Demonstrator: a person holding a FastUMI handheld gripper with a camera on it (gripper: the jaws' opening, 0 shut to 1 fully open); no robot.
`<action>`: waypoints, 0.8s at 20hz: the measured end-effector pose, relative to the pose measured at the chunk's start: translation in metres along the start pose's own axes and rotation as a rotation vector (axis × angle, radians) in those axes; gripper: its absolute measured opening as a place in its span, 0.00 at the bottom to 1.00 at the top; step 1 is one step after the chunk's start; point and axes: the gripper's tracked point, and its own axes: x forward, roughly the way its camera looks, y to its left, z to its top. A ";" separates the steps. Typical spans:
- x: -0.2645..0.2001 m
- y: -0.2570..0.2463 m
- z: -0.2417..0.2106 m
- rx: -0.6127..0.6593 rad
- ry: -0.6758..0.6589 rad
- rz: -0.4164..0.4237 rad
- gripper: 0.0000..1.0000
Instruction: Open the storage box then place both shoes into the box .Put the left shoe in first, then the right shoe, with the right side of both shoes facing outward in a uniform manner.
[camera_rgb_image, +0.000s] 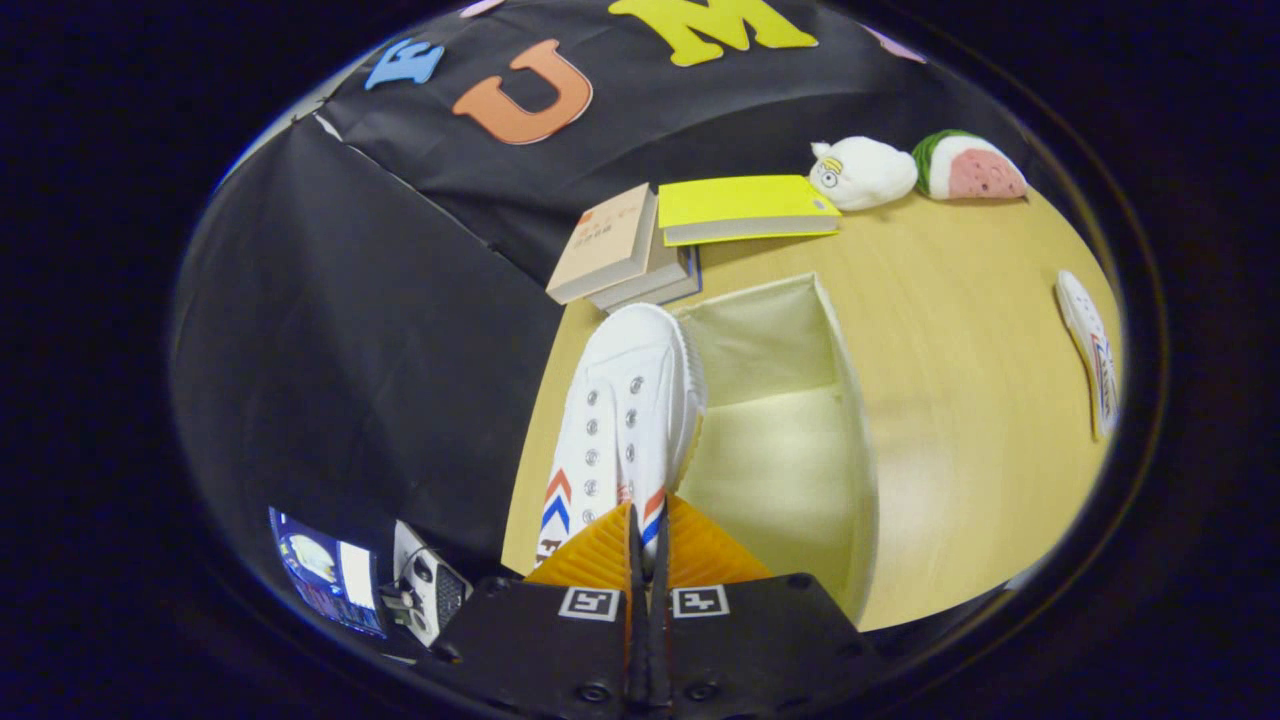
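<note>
My gripper (646, 530) is shut on a white canvas shoe (620, 410) with red and blue chevron stripes, both fingers pinching its heel collar. The shoe points away from me and hangs over the left wall of the open cream storage box (850, 400), whose inside is bare. The box lies on its side on the wooden table with its opening toward me. A second white shoe (1088, 350) lies on the table far off to the right of the box.
Behind the box lie a tan book (605, 245) on another book and a yellow book (745, 208). A white plush toy (862, 172) and a watermelon plush (968, 167) sit at the back. A screen (325, 570) stands off the table, lower left.
</note>
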 end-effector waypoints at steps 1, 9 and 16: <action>0.007 -0.001 -0.003 0.013 0.009 -0.012 0.06; 0.030 -0.006 -0.002 0.042 0.042 -0.030 0.06; 0.037 0.007 0.000 0.008 0.049 0.023 0.58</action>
